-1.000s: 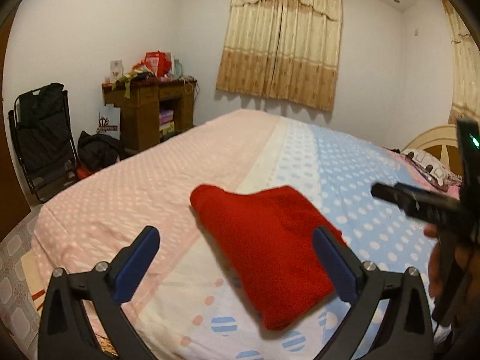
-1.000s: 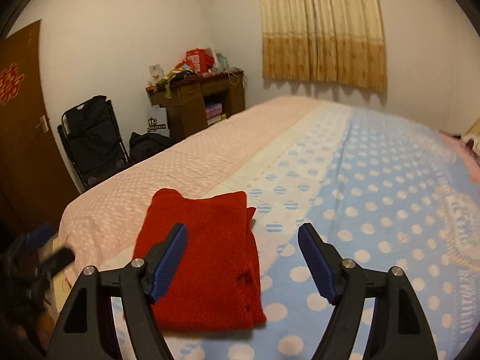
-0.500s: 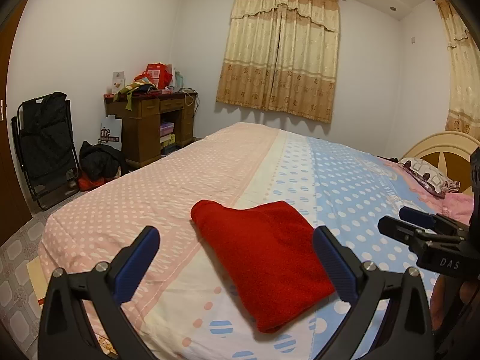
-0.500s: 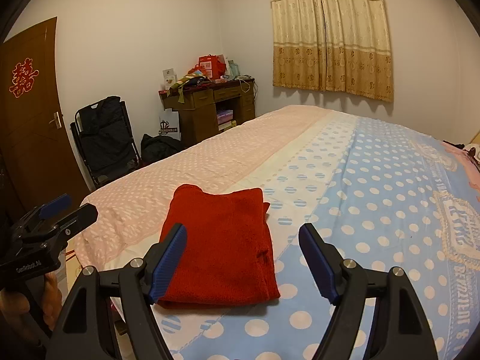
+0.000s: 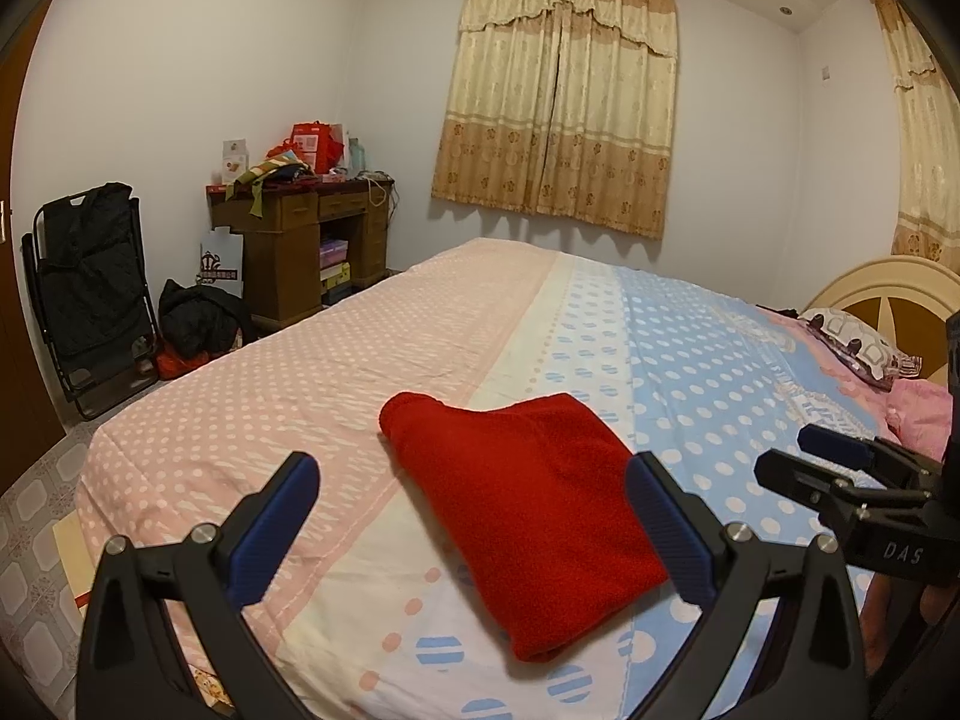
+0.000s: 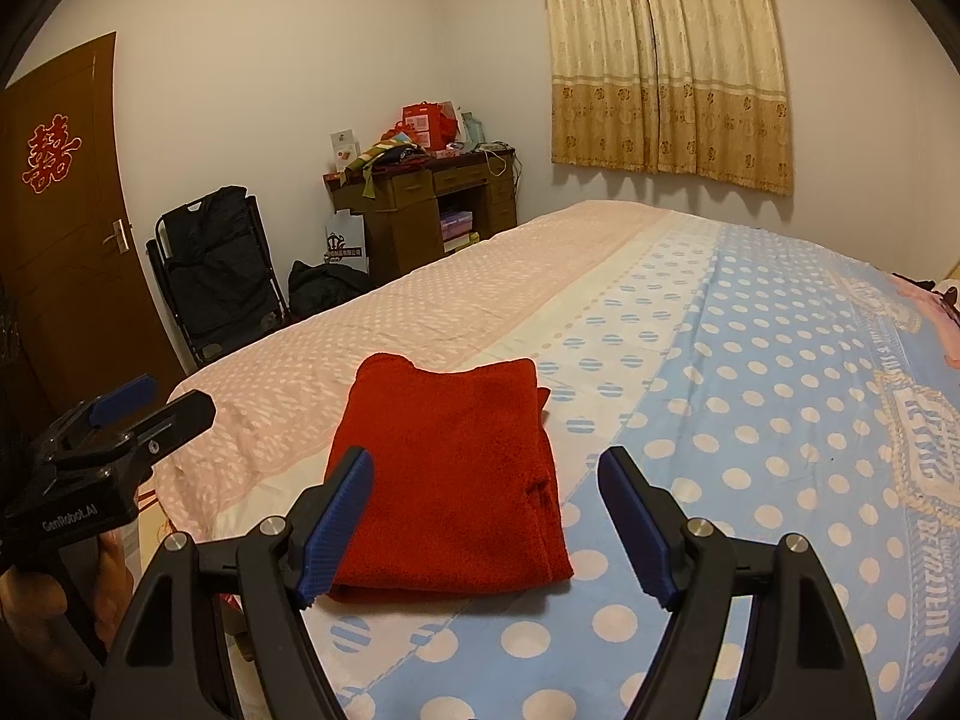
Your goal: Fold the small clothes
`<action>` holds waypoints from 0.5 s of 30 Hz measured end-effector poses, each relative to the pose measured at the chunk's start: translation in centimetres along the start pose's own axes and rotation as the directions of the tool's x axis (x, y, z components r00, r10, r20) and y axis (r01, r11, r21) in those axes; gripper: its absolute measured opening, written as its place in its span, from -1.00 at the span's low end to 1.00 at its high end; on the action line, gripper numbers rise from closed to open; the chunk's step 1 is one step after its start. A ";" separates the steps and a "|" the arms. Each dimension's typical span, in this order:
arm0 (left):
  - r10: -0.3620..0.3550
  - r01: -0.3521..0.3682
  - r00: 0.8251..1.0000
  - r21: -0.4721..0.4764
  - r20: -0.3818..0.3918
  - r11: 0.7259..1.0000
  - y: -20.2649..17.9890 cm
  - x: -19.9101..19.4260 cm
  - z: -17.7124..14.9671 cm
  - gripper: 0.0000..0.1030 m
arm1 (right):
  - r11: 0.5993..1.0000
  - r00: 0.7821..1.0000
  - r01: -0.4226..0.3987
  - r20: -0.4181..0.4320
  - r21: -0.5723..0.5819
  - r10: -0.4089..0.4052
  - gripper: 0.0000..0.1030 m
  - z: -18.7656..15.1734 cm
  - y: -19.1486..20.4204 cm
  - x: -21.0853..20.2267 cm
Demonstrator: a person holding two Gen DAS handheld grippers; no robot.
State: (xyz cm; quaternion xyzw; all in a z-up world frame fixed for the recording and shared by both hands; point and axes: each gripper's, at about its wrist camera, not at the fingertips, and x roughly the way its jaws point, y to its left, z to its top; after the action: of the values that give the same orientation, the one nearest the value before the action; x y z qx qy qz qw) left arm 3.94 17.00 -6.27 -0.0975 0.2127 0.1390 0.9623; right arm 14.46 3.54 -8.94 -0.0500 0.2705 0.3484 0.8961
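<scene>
A red garment (image 5: 522, 498) lies folded into a flat rectangle on the bed (image 5: 372, 372), near its front edge; it also shows in the right wrist view (image 6: 444, 474). My left gripper (image 5: 474, 516) is open and empty, held above and in front of the garment, not touching it. My right gripper (image 6: 486, 516) is open and empty too, held above the garment's near edge. The right gripper also shows at the right of the left wrist view (image 5: 840, 468), and the left gripper at the left of the right wrist view (image 6: 138, 414).
The bed has a pink and blue dotted sheet (image 6: 750, 360). A pillow (image 5: 858, 342) and headboard (image 5: 888, 288) are at the right. A wooden desk (image 5: 300, 246) with clutter, a black folding chair (image 5: 90, 288) and a brown door (image 6: 60, 228) stand along the left wall.
Both grippers have pulled back and risen from the folded garment, so more of the room and bed shows. The garment has not moved.
</scene>
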 end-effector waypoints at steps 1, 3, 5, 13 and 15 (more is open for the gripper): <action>0.001 -0.001 1.000 0.001 0.000 1.000 0.0 0.0 0.0 1.00 | 1.000 1.000 0.000 0.000 0.001 0.000 0.52 0.0 0.0 0.0; 0.001 -0.001 1.000 0.002 0.000 1.000 -0.1 0.0 -0.1 1.00 | 1.000 1.000 -0.004 0.002 0.001 0.004 0.52 -0.1 0.0 0.0; 0.001 -0.001 1.000 0.001 0.001 1.000 -0.1 0.0 -0.1 1.00 | 1.000 1.000 -0.004 0.003 0.001 0.004 0.52 -0.1 0.1 -0.1; -0.003 0.003 1.000 0.003 -0.002 1.000 0.0 0.1 -0.2 1.00 | 1.000 1.000 -0.012 -0.001 0.000 0.012 0.52 -0.1 0.3 -0.2; -0.004 0.004 1.000 0.003 -0.003 1.000 0.0 0.0 -0.2 1.00 | 1.000 1.000 -0.014 -0.001 0.000 0.014 0.52 -0.2 0.3 -0.2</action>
State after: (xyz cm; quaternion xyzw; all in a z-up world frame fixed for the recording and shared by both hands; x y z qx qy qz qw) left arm 3.92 16.93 -6.43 -0.0968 0.2139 0.1367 0.9624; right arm 14.04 3.64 -8.93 -0.0482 0.2715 0.3547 0.8934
